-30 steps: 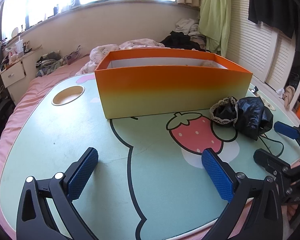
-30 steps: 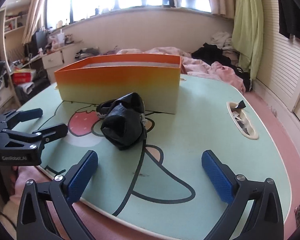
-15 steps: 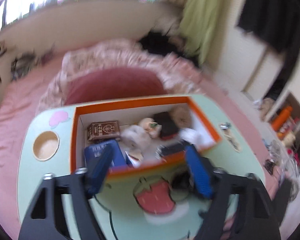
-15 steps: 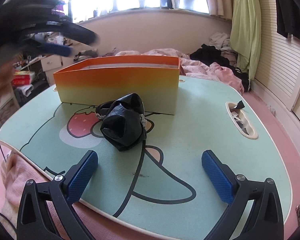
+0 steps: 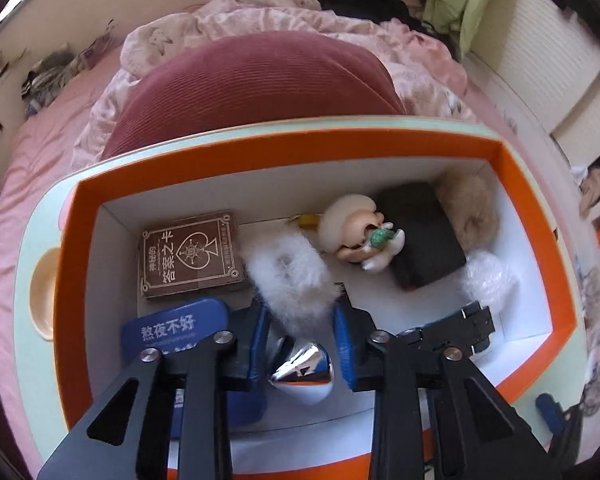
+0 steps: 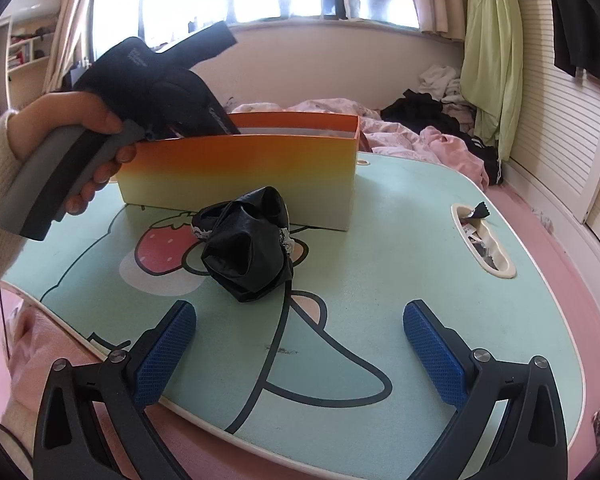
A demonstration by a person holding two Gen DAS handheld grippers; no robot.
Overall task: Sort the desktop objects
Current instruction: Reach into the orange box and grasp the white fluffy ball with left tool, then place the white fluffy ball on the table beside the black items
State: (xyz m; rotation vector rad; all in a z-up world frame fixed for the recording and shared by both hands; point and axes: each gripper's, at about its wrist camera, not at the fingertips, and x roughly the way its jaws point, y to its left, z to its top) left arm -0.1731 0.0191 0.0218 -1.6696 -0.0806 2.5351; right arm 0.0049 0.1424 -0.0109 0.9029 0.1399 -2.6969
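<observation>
In the left wrist view my left gripper (image 5: 300,336) reaches down into the orange box (image 5: 284,148), its blue fingers narrowed around the near end of a white fluffy item (image 5: 292,280), above a shiny silver piece (image 5: 304,364). The box also holds a brown card box (image 5: 190,254), a blue case (image 5: 172,330), a small doll figure (image 5: 360,232), a black pouch (image 5: 420,236) and a tan pompom (image 5: 470,208). In the right wrist view my right gripper (image 6: 296,352) is open and empty, low over the table's near edge, before a black lace-trimmed cloth (image 6: 248,248) lying in front of the box (image 6: 236,176).
The mint cartoon-print table (image 6: 400,280) sits on a pink bed. A slot (image 6: 482,240) at its right holds wrappers, and a round cup hollow (image 5: 44,292) lies left of the box. A red cushion (image 5: 252,84) and rumpled bedding lie behind the box.
My left gripper rose from the table's near side, swung over the box, lowered into it and narrowed around the white fluffy item. My right gripper stayed in place.
</observation>
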